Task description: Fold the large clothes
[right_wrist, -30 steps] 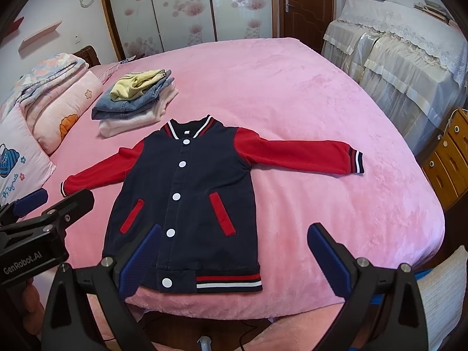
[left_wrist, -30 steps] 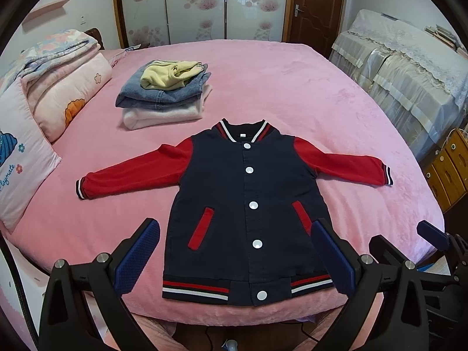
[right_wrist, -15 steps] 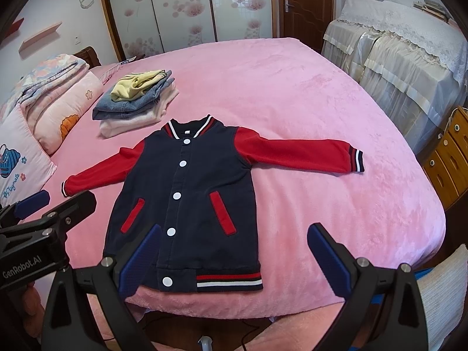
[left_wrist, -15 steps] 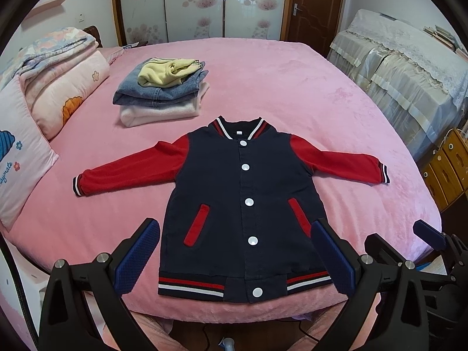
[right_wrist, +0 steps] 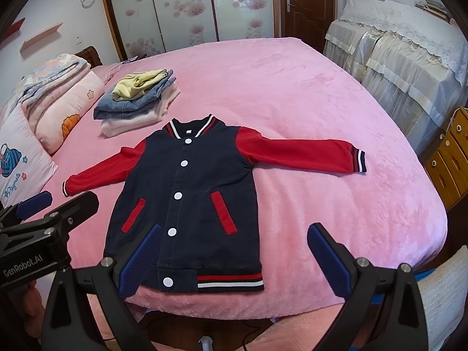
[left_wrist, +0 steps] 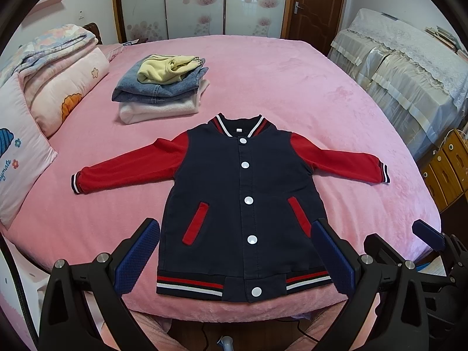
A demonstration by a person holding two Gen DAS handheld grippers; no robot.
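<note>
Pink bed [left_wrist: 292, 87] under flat, buttoned navy jacket [left_wrist: 242, 199], red sleeves outspread.

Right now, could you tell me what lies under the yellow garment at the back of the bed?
The yellow garment tops folded jeans, which rest on a folded pale pink garment. Anything between the layers is hidden.

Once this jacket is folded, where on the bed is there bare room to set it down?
Widest bare patch: the pink bed beyond the jacket and its right sleeve, toward the door. Crowded: the left side, with the folded clothes stack and pillows.
</note>
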